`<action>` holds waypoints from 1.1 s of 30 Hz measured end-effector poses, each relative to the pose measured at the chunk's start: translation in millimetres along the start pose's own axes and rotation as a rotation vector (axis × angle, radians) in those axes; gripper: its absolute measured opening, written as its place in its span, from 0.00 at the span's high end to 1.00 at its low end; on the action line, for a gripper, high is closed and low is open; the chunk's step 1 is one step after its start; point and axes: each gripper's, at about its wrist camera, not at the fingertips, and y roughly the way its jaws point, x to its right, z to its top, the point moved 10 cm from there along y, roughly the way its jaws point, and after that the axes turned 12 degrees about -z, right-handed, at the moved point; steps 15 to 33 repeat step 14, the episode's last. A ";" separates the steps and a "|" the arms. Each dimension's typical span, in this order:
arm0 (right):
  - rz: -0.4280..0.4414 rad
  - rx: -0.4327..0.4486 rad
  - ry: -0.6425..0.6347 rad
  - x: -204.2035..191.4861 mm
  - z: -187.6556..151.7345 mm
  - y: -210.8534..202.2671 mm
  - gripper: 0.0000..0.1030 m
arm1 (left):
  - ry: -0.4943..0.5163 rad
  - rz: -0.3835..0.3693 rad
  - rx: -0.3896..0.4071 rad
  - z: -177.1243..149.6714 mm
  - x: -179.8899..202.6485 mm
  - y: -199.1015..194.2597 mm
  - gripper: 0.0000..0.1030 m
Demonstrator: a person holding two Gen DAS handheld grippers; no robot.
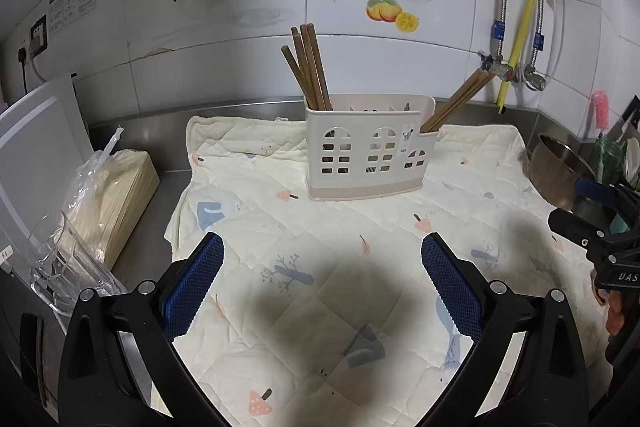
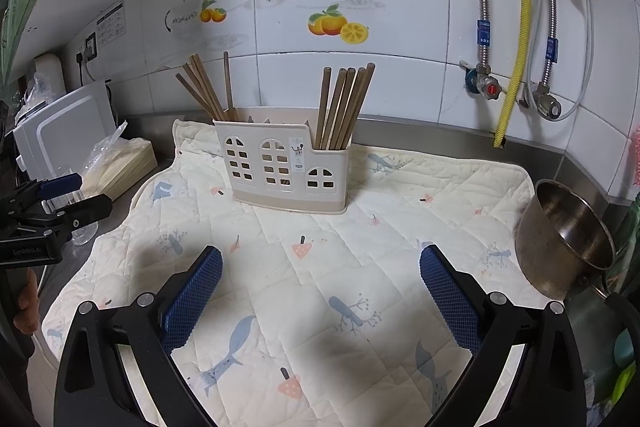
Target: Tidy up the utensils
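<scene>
Both claws hang released and empty above the quilted cloth [image 2: 360, 227]: the left gripper [image 1: 322, 247] and the right gripper [image 2: 320, 259] each show two blue-padded fingers spread wide apart with only cloth between them. Straight ahead of each claw, well apart from its tips, one cream plastic utensil holder [image 2: 276, 171] stands upright on the cloth, its front pierced with three arched windows. It holds two bundles of wooden chopsticks: the left bundle [image 2: 204, 91], about five sticks fanned toward the left in the end compartment, and the right bundle [image 2: 346, 107], about six sticks leaning slightly right in the low end compartment. To the right of the right claw sits one steel pot [image 2: 568, 243], at the cloth's edge. Left of the left claw stand one clear glass mug [image 1: 56, 259] and one bagged pack [image 1: 116, 195].
</scene>
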 end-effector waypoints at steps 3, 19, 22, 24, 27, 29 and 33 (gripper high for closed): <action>0.000 -0.003 0.001 0.8 -1.7 0.4 0.07 | -0.007 0.002 -0.008 -1.3 -1.2 1.6 0.05; 0.000 -0.008 0.004 2.6 -3.3 1.7 0.07 | -0.010 0.004 -0.007 -1.5 -2.4 1.2 0.05; 0.000 -0.008 0.004 2.6 -3.3 1.7 0.07 | -0.010 0.004 -0.007 -1.5 -2.4 1.2 0.05; 0.000 -0.008 0.004 2.6 -3.3 1.7 0.07 | -0.010 0.004 -0.007 -1.5 -2.4 1.2 0.05; 0.000 -0.008 0.004 2.6 -3.3 1.7 0.07 | -0.010 0.004 -0.007 -1.5 -2.4 1.2 0.05; 0.000 -0.008 0.004 2.6 -3.3 1.7 0.07 | -0.010 0.004 -0.007 -1.5 -2.4 1.2 0.05; 0.000 -0.008 0.004 2.6 -3.3 1.7 0.07 | -0.010 0.004 -0.007 -1.5 -2.4 1.2 0.05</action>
